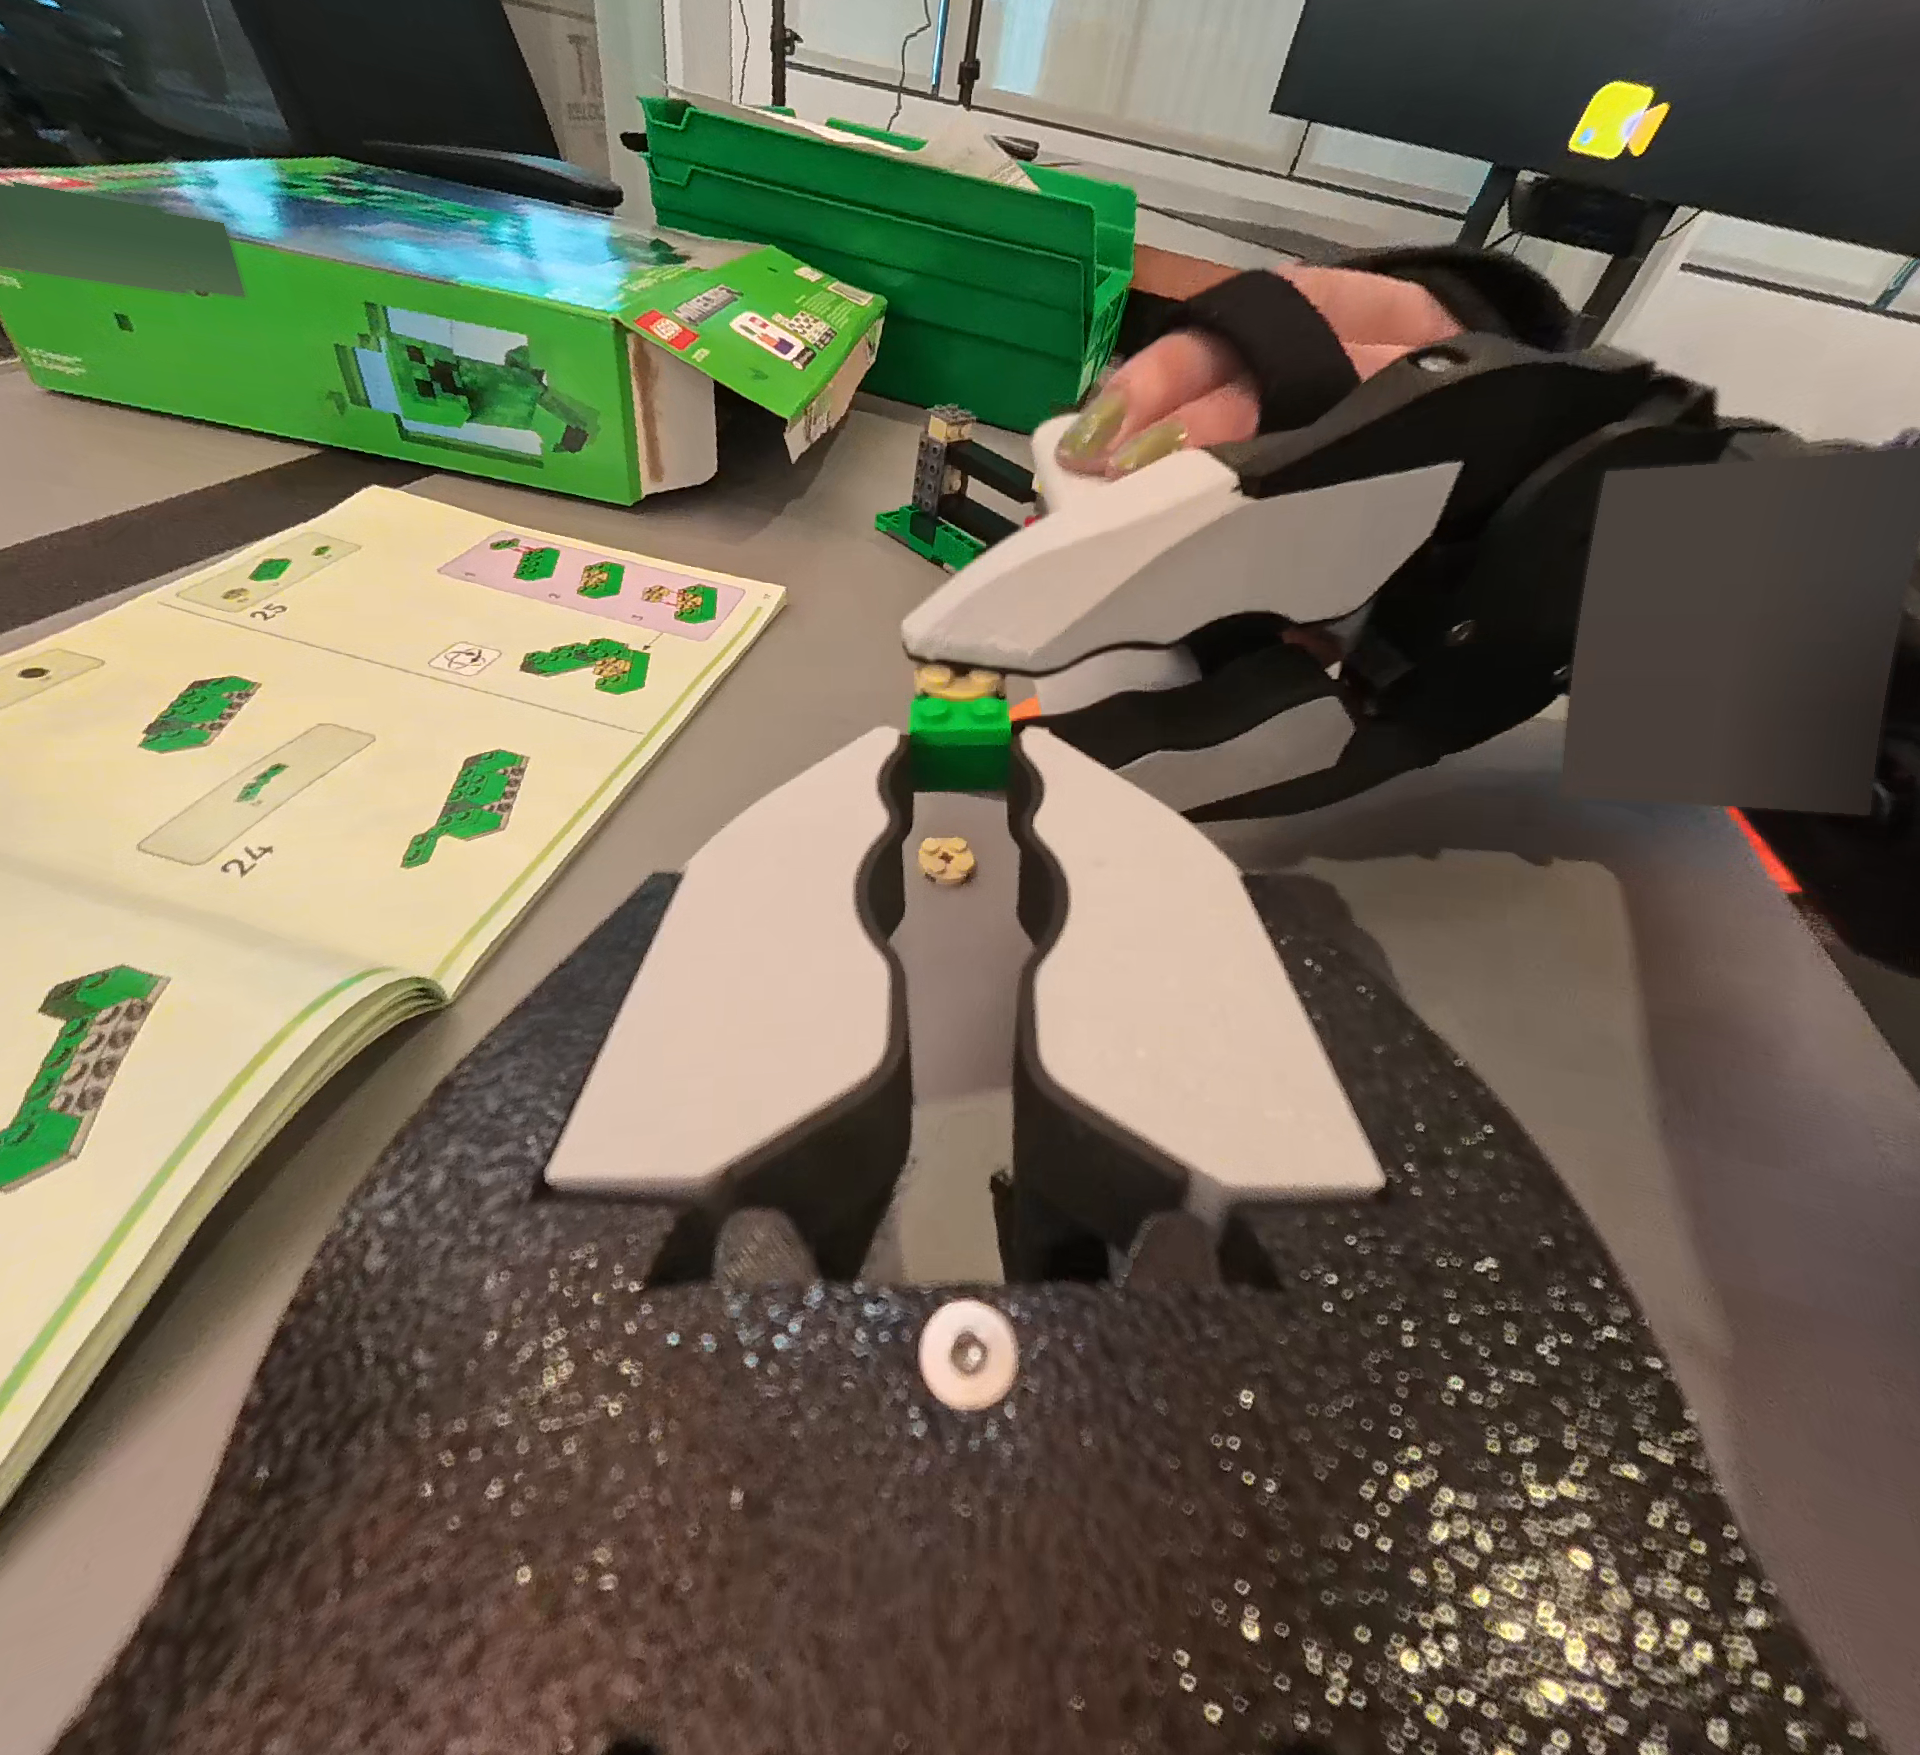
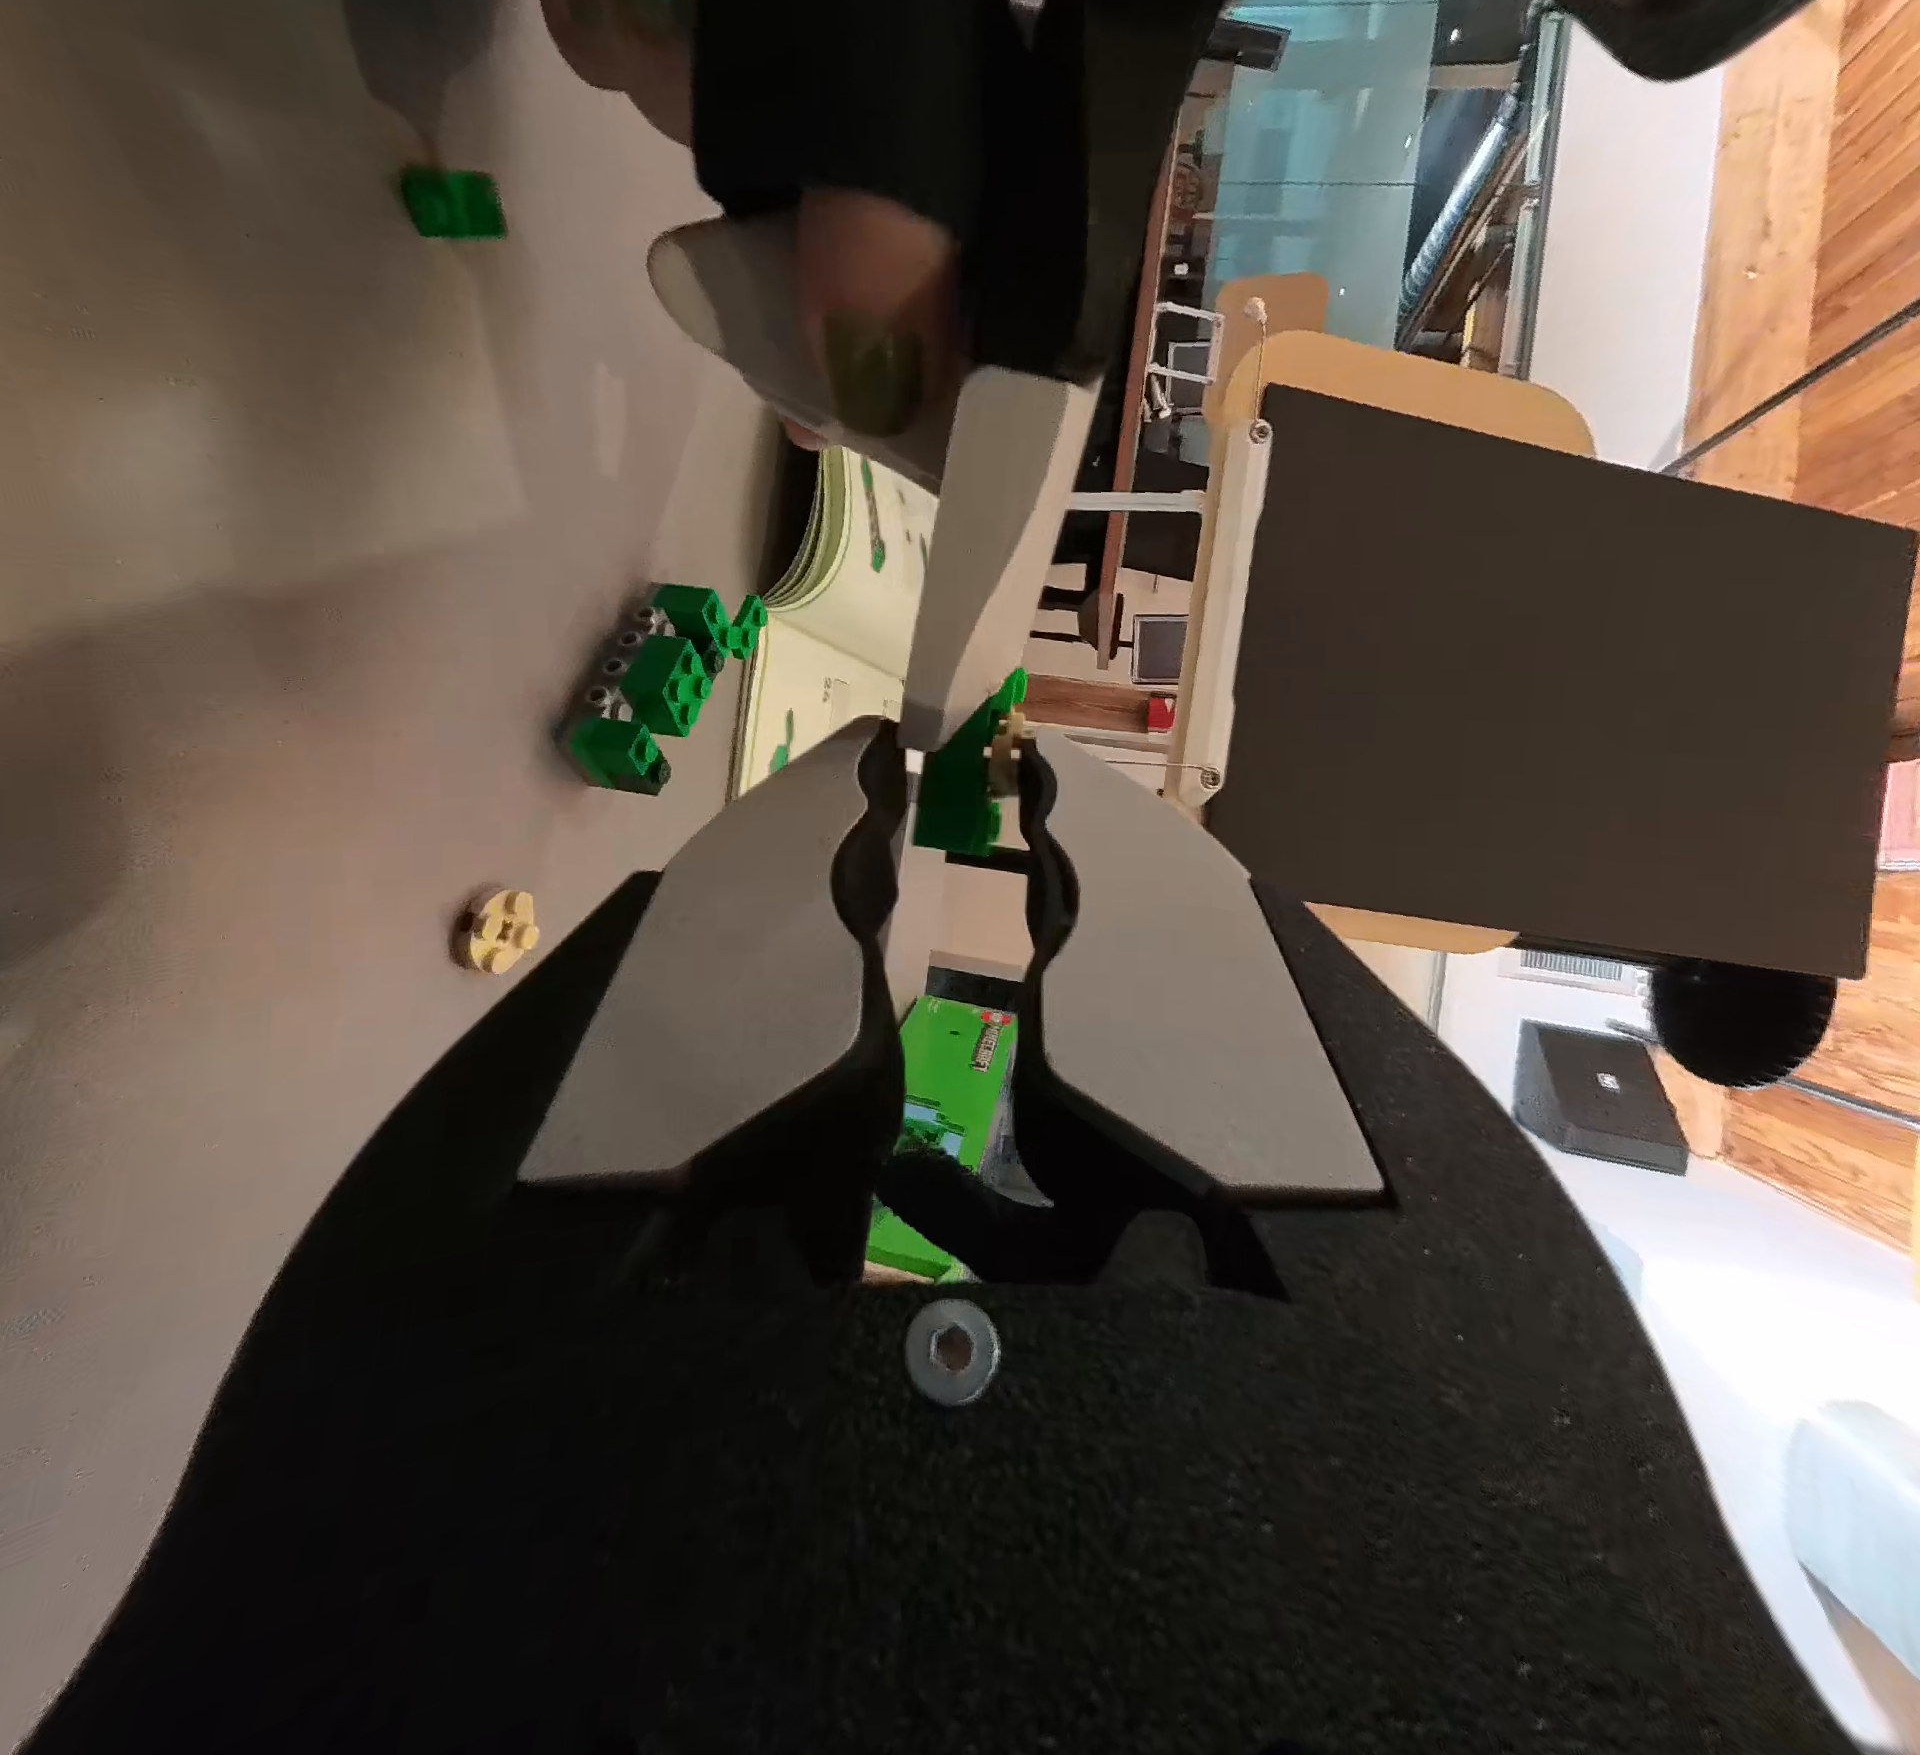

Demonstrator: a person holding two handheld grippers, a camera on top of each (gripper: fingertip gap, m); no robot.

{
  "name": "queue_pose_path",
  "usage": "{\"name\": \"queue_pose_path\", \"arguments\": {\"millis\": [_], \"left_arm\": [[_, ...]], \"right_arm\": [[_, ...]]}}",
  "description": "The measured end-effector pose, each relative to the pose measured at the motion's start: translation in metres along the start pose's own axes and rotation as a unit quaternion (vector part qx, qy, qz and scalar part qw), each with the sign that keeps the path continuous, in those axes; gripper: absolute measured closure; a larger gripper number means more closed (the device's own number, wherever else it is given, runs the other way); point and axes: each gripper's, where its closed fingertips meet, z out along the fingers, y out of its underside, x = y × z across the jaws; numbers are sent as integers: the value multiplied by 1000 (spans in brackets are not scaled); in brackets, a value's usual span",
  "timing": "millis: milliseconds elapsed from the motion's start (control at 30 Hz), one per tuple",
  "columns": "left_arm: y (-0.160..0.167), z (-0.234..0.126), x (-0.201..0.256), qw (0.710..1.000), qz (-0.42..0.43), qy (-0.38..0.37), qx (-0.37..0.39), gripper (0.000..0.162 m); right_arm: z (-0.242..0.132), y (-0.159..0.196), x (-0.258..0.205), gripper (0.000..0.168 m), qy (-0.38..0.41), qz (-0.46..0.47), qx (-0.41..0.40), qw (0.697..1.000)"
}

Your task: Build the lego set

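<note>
Left claw [image 1: 958,749] narrowed on a green brick [image 1: 958,741], clamped at the tips just above the bench [image 1: 1455,978]. Right claw [image 2: 954,775] pinches the same brick with a tan round plate [image 2: 1010,749] pressed to its studs. Second tan plate [image 1: 947,857] loose on the bench below. Instruction booklet [image 1: 312,770] lies open to the left, green box [image 1: 364,323] beyond.

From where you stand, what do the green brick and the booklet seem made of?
The green brick, shut between the left tool tips, looks like hard moulded plastic: crisp studs, slight sheen. The booklet looks like matte printed paper: thin stacked page edges.
</note>
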Motion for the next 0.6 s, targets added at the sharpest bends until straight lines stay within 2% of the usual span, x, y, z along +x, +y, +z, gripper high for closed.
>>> {"name": "queue_pose_path", "arguments": {"millis": [200,367,400,467,600], "left_arm": [[0,1,0,1000,-8,1,-1,146],[-3,0,1,1000,-7,11,11,145],[-3,-1,2,1000,18,10,11,143],[-6,-3,4,996,92,3,6,127],[8,-4,7,971,233,-6,-55,127]], "right_arm": [[0,1,-1,151,7,-18,-7,1000],[-1,1,-1,152,-27,60,11,998],[-1,0,-4,152,-53,96,18,994],[-2,2,-12,152,-104,144,26,984],[-7,-2,-26,152,-202,217,48,954]]}}
